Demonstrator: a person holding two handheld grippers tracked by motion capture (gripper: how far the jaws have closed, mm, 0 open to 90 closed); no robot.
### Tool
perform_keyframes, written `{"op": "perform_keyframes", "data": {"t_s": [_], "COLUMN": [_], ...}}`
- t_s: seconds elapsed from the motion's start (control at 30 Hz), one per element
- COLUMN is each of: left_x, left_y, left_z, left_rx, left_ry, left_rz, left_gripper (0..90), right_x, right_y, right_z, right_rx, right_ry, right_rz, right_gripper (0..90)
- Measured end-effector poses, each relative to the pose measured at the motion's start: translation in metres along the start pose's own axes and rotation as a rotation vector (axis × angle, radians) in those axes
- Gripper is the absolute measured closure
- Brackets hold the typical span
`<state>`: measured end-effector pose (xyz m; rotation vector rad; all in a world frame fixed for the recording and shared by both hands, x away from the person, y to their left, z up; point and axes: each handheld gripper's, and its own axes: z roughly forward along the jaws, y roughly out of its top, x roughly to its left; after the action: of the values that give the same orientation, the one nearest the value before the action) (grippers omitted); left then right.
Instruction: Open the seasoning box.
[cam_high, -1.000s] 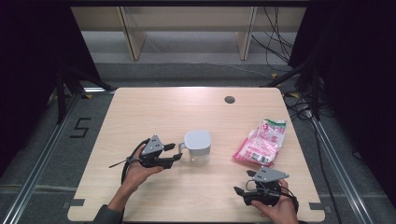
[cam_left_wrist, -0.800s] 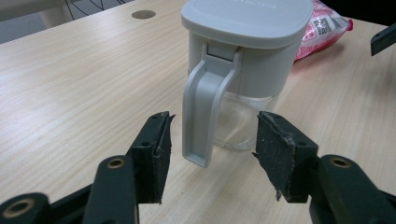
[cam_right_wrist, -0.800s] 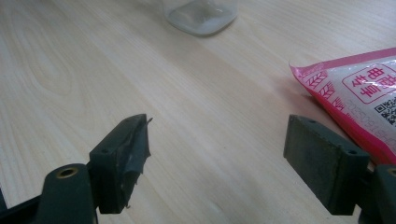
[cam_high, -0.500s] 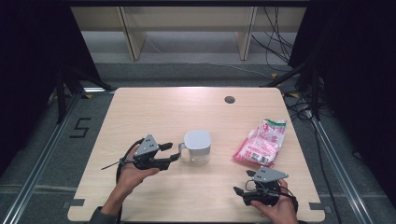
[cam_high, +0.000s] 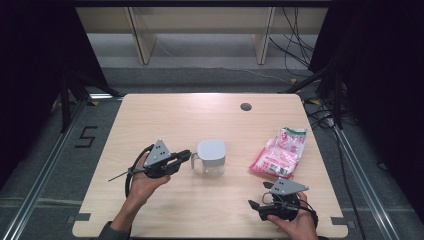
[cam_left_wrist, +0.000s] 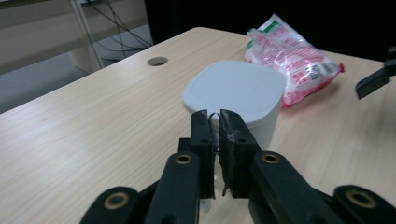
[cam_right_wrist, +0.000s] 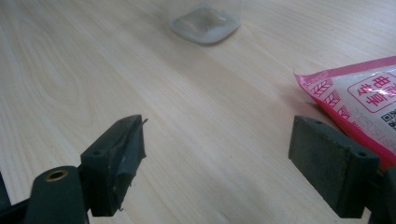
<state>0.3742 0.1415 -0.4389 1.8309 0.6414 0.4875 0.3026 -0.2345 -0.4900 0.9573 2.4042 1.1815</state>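
Since the earlier frame, the left gripper (cam_high: 186, 156) has been raised slightly and its jaws have just been closing; they are now pinched on the clear handle (cam_left_wrist: 214, 122) of the jug (cam_high: 211, 156). On the desk (cam_high: 165, 115), the jug is found near the middle, slightly toward the near edge, directly ahead of the left jaws, its handle turned toward them. A white, rounded-square lid is seen over a clear body. A pink packet (cam_high: 280, 152) lies toward the right edge. The right gripper (cam_high: 256, 207), near the front right corner, is held with jaws spread and nothing between them, farther from the jug.
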Motion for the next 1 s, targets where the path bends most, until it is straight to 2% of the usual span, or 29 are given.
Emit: {"op": "perform_keyframes", "data": {"t_s": [0.03, 0.07, 0.17, 0.27, 0.33, 0.37, 0.43, 0.47, 0.6, 0.67, 0.7, 0.73, 0.8, 0.87, 1.0], "left_x": [-0.001, -0.001, -0.001, 0.0, 0.002, 0.002, 0.002, 0.002, 0.002, 0.001, 0.002, 0.002, 0.003, 0.004, 0.003], "left_y": [0.001, 0.003, 0.004, 0.003, 0.004, 0.004, 0.005, 0.007, 0.008, 0.007, 0.005, 0.005, 0.004, 0.003, 0.003], "left_z": [0.001, 0.002, 0.008, 0.017, 0.019, 0.023, 0.024, 0.027, 0.031, 0.033, 0.035, 0.035, 0.035, 0.034, 0.034], "left_rx": [0.0, 0.003, 0.0, 0.001, -0.002, -0.014, -0.01, -0.01, -0.01, -0.003, 0.005, 0.005, -0.005, -0.004, -0.01], "left_ry": [0.009, 0.01, -0.006, -0.012, -0.016, -0.028, -0.027, -0.016, -0.026, -0.023, -0.006, -0.006, -0.005, 0.003, 0.007], "left_rz": [-0.01, 0.006, 0.008, -0.034, -0.027, -0.048, -0.049, -0.031, -0.041, -0.033, -0.014, -0.014, -0.041, -0.026, -0.031], "left_gripper": [85.9, 86.6, 87.5, 88.0, 87.9, 87.8, 87.8, 87.9, 87.4, 87.4, 87.4, 87.4, 87.5, 87.6, 87.6], "right_x": [0.0, 0.001, 0.0, 0.0, -0.001, -0.001, 0.0, 0.001, 0.003, 0.002, 0.001, 0.0, 0.0, 0.001, 0.001], "right_y": [0.0, 0.0, 0.0, 0.001, 0.001, 0.001, 0.001, 0.001, 0.002, 0.002, 0.002, 0.002, 0.002, 0.003, 0.004], "right_z": [-0.001, -0.001, 0.0, 0.0, 0.0, 0.0, 0.001, 0.001, 0.001, 0.001, 0.001, 0.001, 0.001, 0.001, 0.003], "right_rx": [-0.003, -0.002, -0.005, -0.008, -0.014, -0.014, -0.015, -0.013, -0.005, -0.009, -0.01, -0.007, -0.009, -0.03, -0.027], "right_ry": [-0.008, -0.01, -0.01, -0.008, -0.018, -0.018, -0.019, -0.013, -0.01, -0.011, -0.017, -0.015, -0.017, -0.024, -0.033], "right_rz": [-0.004, 0.009, -0.005, -0.007, -0.016, -0.015, -0.013, -0.01, 0.012, 0.002, -0.026, -0.029, -0.033, -0.027, -0.05], "right_gripper": [19.4, 19.4, 19.4, 19.4, 19.4, 19.4, 19.4, 19.5, 19.6, 19.6, 19.2, 18.7, 18.2, 18.1, 19.0]}}
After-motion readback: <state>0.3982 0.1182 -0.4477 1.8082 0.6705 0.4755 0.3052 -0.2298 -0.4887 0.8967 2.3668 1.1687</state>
